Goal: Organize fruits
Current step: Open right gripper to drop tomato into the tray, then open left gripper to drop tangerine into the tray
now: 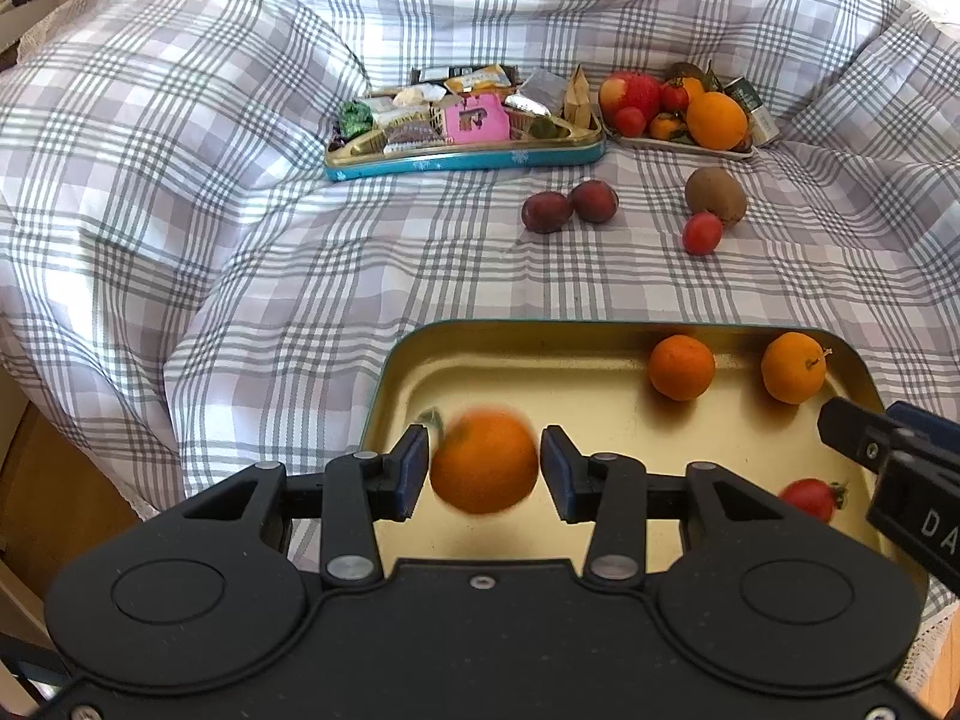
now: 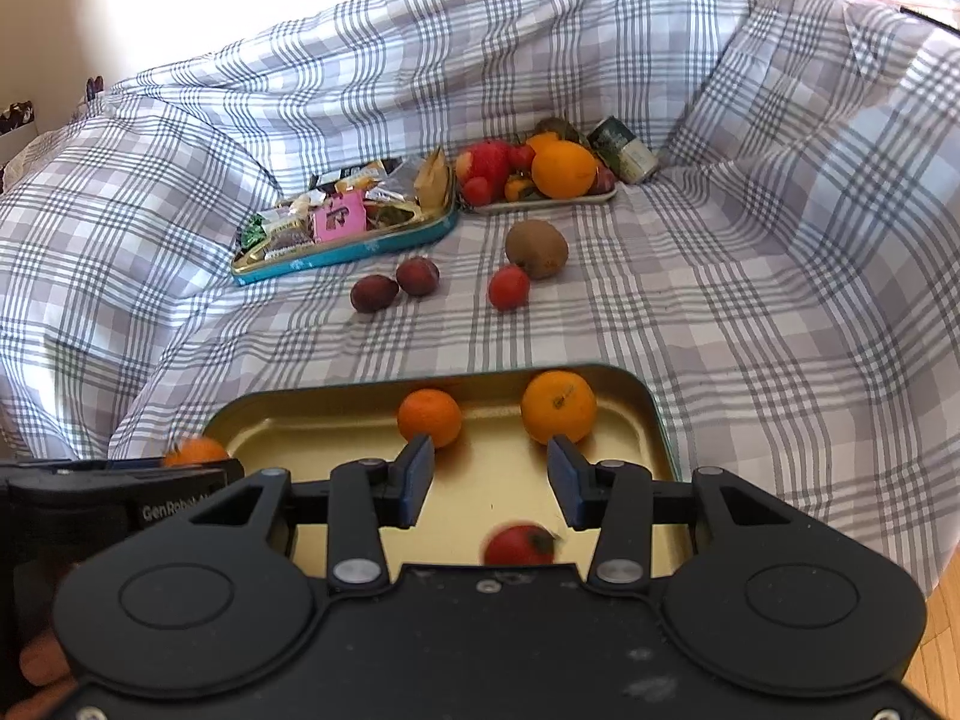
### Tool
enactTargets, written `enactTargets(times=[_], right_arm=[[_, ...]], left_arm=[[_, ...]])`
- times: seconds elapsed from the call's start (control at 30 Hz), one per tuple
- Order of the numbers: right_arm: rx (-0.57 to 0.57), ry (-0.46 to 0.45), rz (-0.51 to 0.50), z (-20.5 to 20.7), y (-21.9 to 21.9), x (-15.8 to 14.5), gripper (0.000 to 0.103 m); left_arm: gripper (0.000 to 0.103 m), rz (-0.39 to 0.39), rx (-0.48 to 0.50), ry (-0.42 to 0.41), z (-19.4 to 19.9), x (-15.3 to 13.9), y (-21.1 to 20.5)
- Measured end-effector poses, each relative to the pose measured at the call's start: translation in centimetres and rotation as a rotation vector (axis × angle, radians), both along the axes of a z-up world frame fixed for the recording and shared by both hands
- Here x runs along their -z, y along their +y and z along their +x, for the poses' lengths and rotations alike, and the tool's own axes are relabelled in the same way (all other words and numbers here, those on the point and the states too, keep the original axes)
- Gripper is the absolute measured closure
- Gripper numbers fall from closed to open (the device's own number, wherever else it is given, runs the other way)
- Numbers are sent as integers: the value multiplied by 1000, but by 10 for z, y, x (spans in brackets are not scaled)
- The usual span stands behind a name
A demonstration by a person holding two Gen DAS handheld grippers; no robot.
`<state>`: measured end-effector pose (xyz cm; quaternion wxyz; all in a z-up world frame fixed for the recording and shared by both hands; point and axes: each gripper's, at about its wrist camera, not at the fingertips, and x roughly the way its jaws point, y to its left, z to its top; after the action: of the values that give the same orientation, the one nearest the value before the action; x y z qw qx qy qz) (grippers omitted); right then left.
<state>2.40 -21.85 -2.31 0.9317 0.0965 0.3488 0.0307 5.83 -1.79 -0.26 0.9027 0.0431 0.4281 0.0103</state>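
Mandarin [image 1: 485,462], blurred, sits between the pads of the left tongs [image 1: 485,450] over the near left corner of the gold tray [image 1: 540,324]. A thin gap shows on each side of it, so the pads stand half-wide and do not press on the fruit.

The right tongs [image 2: 491,462] are parted too, with nothing between them. They hover over the near right part of the tray, above a blurred tomato [image 2: 519,545] lying on the tray floor. Along the tray's far edge rest a darker orange [image 1: 682,367] and, near the far right corner, a paler orange [image 1: 793,367].

Beyond the tray, loose on the checked cloth [image 1: 240,240], lie two plums [image 1: 546,212] touching each other and, well to their right, a kiwi [image 1: 716,195] with a small red fruit [image 1: 702,233] just beside it. Further back stand a blue snack tin [image 1: 468,159] and, at its right end, a plate [image 1: 672,144] heaped with fruit.
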Motion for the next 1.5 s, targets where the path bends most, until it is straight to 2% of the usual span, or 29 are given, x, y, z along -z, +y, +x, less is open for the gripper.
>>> enactTargets(times=[0.13, 0.8, 1.5], right_arm=[[-6, -4, 0, -1, 0, -1, 57], [-2, 30, 8, -10, -3, 3, 57], [2, 68, 7, -18, -4, 7, 57]], left_arm=[[52, 10, 1, -25, -2, -4, -1], [52, 21, -1, -14, -10, -3, 0], [52, 11, 13, 38, -20, 3, -3]])
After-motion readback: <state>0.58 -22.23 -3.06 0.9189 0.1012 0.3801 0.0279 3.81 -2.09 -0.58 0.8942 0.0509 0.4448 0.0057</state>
